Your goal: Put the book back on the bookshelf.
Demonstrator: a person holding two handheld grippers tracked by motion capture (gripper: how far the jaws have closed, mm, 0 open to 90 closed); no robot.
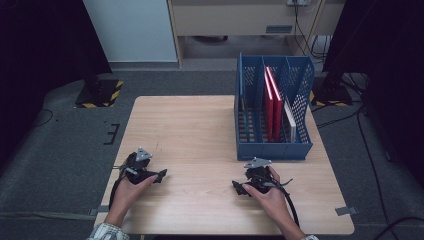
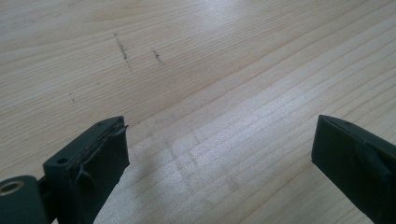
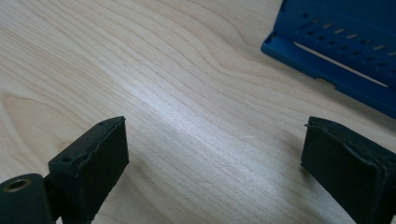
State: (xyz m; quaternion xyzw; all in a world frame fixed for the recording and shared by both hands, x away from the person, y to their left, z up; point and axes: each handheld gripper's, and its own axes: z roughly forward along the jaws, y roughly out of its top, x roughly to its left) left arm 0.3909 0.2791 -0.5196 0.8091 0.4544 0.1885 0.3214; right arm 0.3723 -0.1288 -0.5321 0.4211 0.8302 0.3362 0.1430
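I have both grippers low over the wooden bench (image 1: 200, 130), near its front edge. My left gripper (image 1: 161, 175) sits at the front left, jaws pointing toward the middle of the bench, a hand (image 1: 129, 192) wrapped around its back. In the left gripper view the jaws stand spread wide with bare wood between them, nothing pinched; a few short dark scratch marks (image 2: 123, 49) lie on the wood ahead.

My right gripper (image 1: 237, 187) sits at the front right, jaws pointing left toward the other gripper, the other hand (image 1: 267, 192) on it and a black cable (image 1: 291, 205) trailing back. The two grippers are well apart. In the right gripper view its jaws are also spread wide, holding nothing, and the blue corner of the file rack (image 3: 336, 46) shows at the upper right.

The blue file rack (image 1: 272, 149) stands upright at the right side of the bench, just beyond the right gripper, not touching it. A red folder (image 1: 272, 100) stands in the middle compartment, leaning. A thin white folder (image 1: 289, 120) stands in the right compartment. The left compartment holds something thin and dark; I cannot tell what.
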